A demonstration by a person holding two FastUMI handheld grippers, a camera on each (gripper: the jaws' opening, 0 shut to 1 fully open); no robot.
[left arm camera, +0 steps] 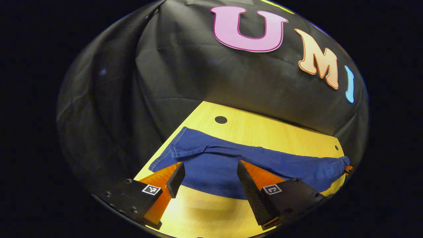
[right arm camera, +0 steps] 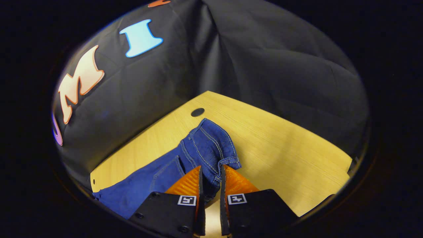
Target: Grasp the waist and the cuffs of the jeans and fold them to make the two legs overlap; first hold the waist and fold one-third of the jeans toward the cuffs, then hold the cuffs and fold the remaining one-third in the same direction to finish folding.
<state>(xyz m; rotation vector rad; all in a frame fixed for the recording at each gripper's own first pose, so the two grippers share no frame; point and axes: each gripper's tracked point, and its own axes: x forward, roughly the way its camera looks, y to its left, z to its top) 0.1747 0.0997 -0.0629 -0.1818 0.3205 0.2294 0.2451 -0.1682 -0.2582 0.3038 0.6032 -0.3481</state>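
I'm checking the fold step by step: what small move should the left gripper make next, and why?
Probably ease the left gripper forward and down, then close it on the near edge of the jeans. Its fingers stand wide apart with the denim between and beyond them, not pinched, while the right gripper is already closed on the jeans' other end, both on the wooden table.

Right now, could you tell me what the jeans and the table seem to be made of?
The jeans look like blue denim: matte woven cloth with pale double stitching along the seams. The table looks like light wood or wood-look laminate, smooth, with fine straight grain lines.
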